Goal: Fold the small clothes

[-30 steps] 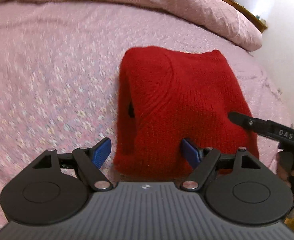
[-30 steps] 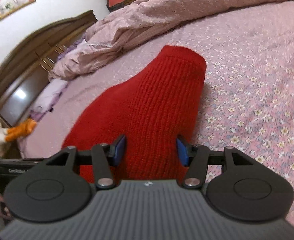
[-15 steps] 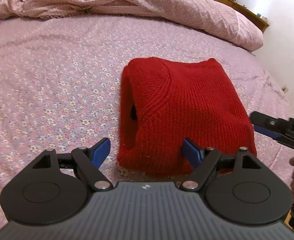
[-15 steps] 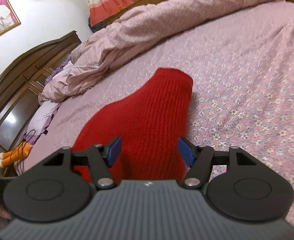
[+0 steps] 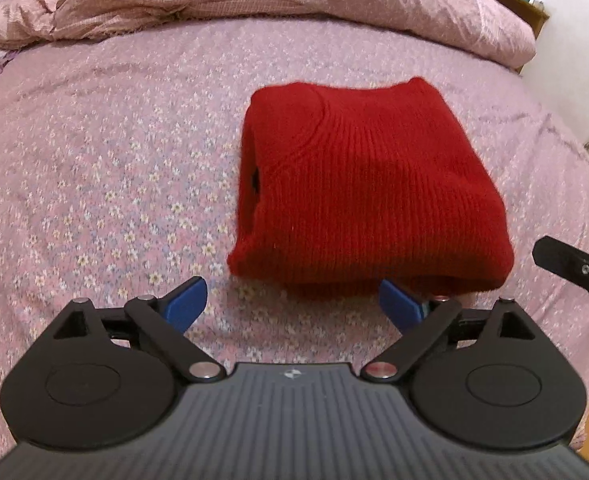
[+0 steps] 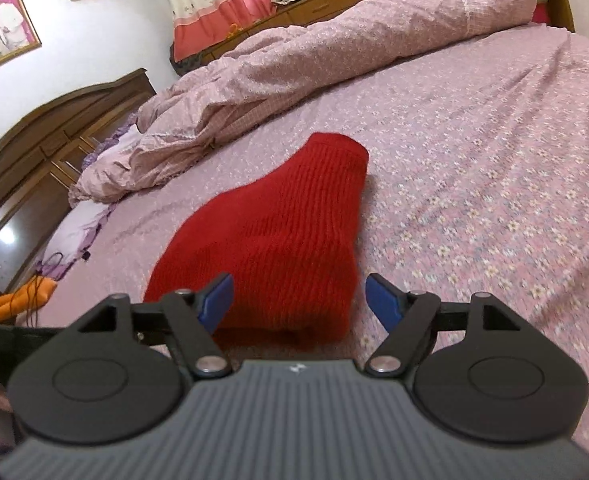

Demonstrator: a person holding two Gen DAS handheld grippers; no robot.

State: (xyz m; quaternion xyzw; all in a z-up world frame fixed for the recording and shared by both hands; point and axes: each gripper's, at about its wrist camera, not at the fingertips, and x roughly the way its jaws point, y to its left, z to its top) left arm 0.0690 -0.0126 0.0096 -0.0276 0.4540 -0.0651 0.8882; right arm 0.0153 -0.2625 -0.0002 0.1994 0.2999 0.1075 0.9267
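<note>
A: Here's the left claw [image 5: 292, 304], blue pads spreading wider as we speak, and nothing caught between them, only the flowered sheet.

B: And the garment?

A: The folded red ribbed knit sweater [image 5: 366, 184] lies flat on the bed with the pink floral sheet [image 5: 94, 160], just beyond the pads [image 5: 186, 304]. A neat square bundle, one fold edge facing the left claw, a small dark gap showing on its left side.

B: The other hand?

A: The right claw [image 6: 298, 304] is released too, its jaws parting at this moment. From the right wrist view the sweater [image 6: 278, 240] sits ahead of the fingertips; its near edge shows between the blue pads [image 6: 382, 306], but they do not press on it.

B: Does either claw touch the wool?

A: The left one stands clear on its left side; on the right its pad overlaps the sweater's near hem in the picture, and I cannot tell whether they meet.

B: Any boxes or baskets around?

A: I see nothing holding clothes. Behind the sweater a rumpled pink quilt [image 5: 294, 0] runs across the bed. The right wrist view picks up a dark wooden headboard [image 6: 34, 152], a framed photograph [image 6: 2, 26] on the wall, and an orange soft toy [image 6: 26, 296] low at the bed's edge.

B: And that black bar at the right of the left view?

A: That is the tip of the other claw [image 5: 570, 270], beside the sweater's right corner.
</note>
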